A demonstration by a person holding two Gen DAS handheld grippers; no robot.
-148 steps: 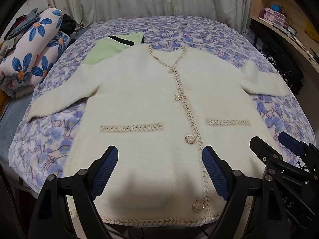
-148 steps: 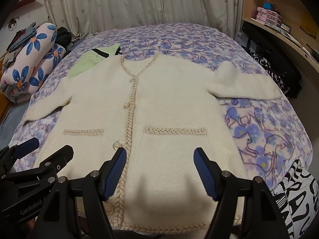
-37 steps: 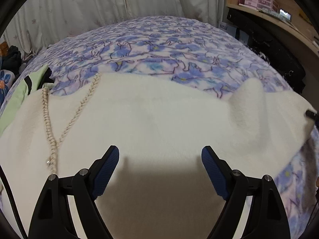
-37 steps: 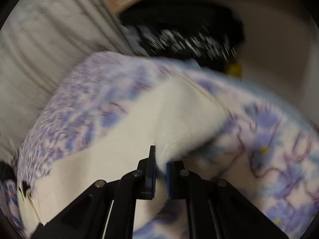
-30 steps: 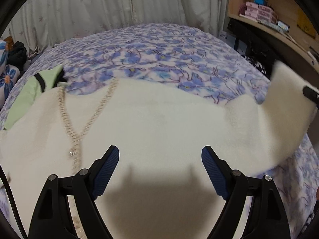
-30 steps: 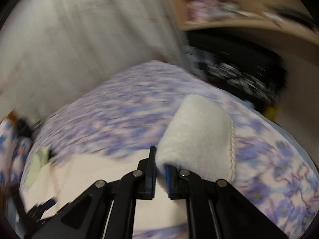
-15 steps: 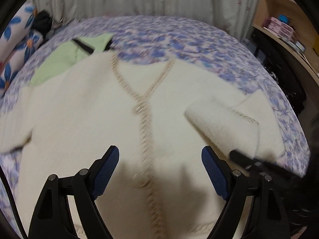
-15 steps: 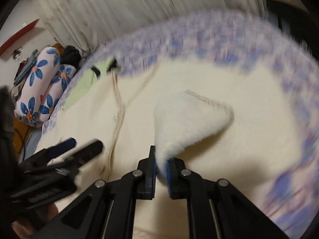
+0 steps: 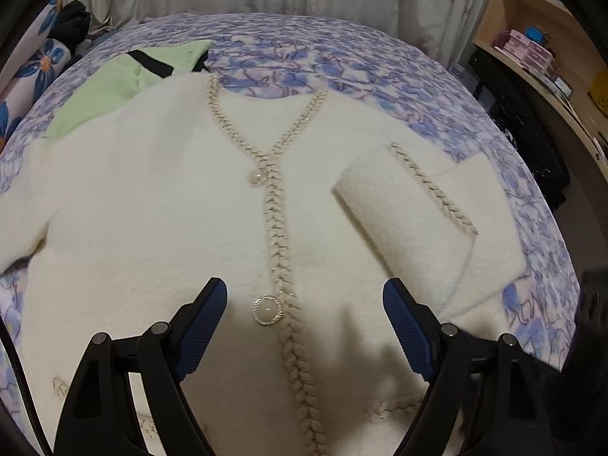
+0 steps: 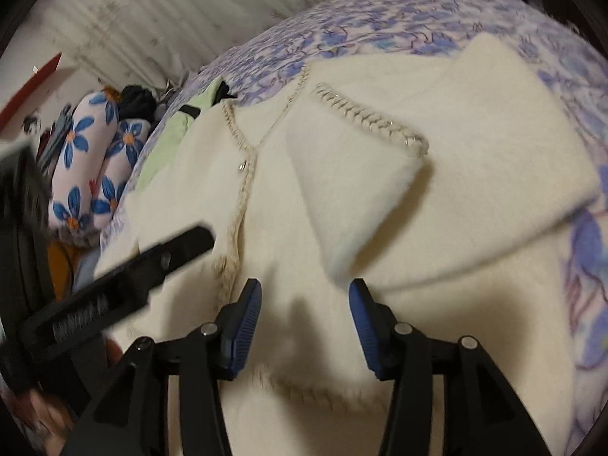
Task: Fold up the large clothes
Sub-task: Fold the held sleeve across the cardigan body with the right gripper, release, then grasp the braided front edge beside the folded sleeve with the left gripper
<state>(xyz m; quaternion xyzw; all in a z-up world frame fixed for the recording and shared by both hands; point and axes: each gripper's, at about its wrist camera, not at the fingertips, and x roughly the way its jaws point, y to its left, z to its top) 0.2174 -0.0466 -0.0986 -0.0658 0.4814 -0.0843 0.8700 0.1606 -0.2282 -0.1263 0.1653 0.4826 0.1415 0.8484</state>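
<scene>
A cream fuzzy cardigan (image 9: 159,205) with braided trim and pearl buttons lies face up on the bed. Its right sleeve (image 9: 410,205) is folded inward across the chest, cuff trim showing. My left gripper (image 9: 304,315) hovers open over the button placket, nothing between its fingers. In the right wrist view the folded sleeve (image 10: 361,190) lies just ahead of my right gripper (image 10: 304,304), whose jaws are opening; the sleeve's corner sits free at the gap, not pressed. The left gripper's finger (image 10: 152,258) shows there at the left.
The bed has a purple floral blanket (image 9: 342,64). A light green garment (image 9: 125,83) lies under the cardigan's left shoulder. Flower-print bedding rolls (image 10: 87,167) sit at the bed's left side. Wooden shelves (image 9: 539,49) stand to the right, curtains behind.
The right gripper carried the sleeve in over the cardigan's chest, lowered it and let go, its jaws spreading. The left gripper's view swung left to centre on the placket.
</scene>
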